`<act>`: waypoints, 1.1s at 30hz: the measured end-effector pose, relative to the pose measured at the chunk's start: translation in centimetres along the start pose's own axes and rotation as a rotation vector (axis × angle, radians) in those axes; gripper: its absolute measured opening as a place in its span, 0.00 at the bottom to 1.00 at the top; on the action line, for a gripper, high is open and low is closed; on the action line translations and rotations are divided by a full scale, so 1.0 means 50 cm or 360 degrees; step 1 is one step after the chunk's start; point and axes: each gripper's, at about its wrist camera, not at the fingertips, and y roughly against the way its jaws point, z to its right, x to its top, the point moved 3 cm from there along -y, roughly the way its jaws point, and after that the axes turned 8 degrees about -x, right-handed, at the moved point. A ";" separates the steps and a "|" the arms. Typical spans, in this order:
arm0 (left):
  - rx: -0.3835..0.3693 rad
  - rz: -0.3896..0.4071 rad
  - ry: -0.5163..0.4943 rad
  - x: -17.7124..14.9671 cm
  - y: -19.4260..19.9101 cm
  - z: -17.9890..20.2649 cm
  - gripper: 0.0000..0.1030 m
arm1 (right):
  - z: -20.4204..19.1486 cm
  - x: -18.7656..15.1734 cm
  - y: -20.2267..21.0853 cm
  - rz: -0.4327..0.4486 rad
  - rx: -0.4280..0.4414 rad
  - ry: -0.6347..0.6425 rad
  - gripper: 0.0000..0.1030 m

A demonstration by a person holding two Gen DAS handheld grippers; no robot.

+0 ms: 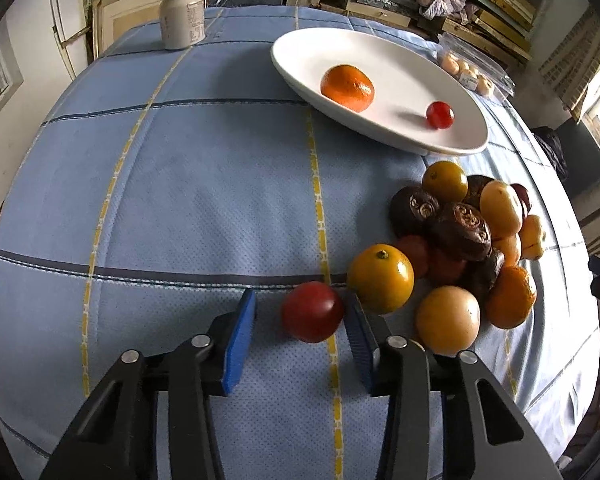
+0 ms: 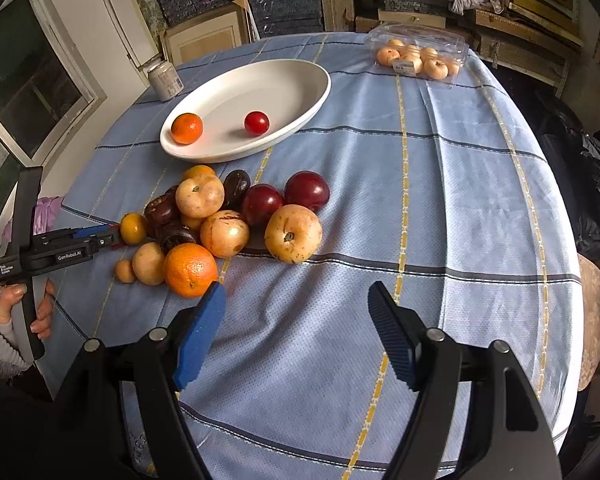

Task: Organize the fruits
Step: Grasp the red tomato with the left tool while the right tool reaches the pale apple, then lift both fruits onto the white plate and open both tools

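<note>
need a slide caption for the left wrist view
Left gripper brackets a red tomato beside the fruit pile; white plate beyond.

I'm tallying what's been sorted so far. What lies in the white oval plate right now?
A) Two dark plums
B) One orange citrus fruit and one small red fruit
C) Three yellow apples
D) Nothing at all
B: the white plate holds just an orange citrus fruit and a small red fruit, lying apart; the other loose fruits sit in a pile on the tablecloth.

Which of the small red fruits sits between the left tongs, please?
The red one on the tablecloth beside the pile; the other red one lies in the white dish.
</note>
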 end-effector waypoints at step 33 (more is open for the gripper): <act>-0.0019 0.0077 -0.0064 0.002 0.073 0.063 0.30 | -0.045 0.068 -0.171 -0.0117 -0.0058 0.0246 0.53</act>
